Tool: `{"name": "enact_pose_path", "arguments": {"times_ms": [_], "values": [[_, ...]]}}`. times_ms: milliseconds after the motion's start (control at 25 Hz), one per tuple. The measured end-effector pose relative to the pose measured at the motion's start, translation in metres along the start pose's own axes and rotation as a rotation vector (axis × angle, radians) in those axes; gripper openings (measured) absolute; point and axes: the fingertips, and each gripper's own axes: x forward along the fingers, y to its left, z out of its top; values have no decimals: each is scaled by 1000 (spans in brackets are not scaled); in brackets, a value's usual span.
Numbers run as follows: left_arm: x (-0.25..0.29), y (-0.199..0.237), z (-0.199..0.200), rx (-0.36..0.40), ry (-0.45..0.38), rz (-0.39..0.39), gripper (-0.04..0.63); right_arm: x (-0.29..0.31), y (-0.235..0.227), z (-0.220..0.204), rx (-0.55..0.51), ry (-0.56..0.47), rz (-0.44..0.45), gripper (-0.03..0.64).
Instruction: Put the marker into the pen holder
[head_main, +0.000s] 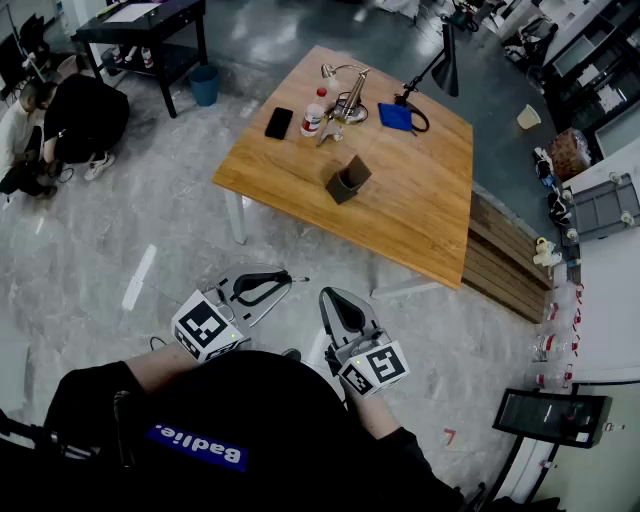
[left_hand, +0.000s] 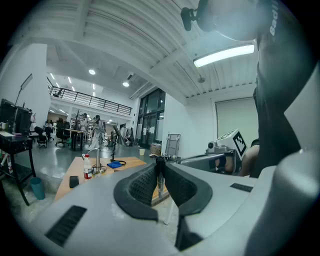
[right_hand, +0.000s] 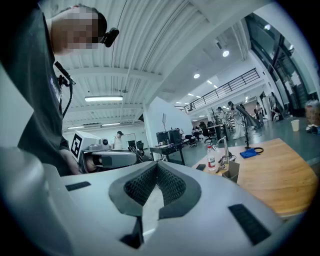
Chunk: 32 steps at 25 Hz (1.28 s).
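Currently left gripper (head_main: 283, 283) and right gripper (head_main: 338, 300) sit closed and empty, well apart from the pen holder (head_main: 347, 180) straight ahead on the table (head_main: 420, 200); marker not discernible.

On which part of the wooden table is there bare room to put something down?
The table is bare from the pen holder to its near and right edges. The far edge is crowded: phone, bottle, blue cloth.
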Motion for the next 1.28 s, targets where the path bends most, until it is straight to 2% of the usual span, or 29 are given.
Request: {"name": "enact_pose_path", "arguments": {"times_ms": [480,800,1000,1280], "values": [[24,-4,0,0,12,18,55,-12,-20,4,-1,-11,14,6],[52,-7,4,20,24,88,55,-40,-46,1,12,-19,43,6],[75,4,10,34,12,149,55,-61,-73,-8,32,-9,35,6],[108,43,20,59,6,141,55,-55,-110,-4,42,-8,-21,6]]}}
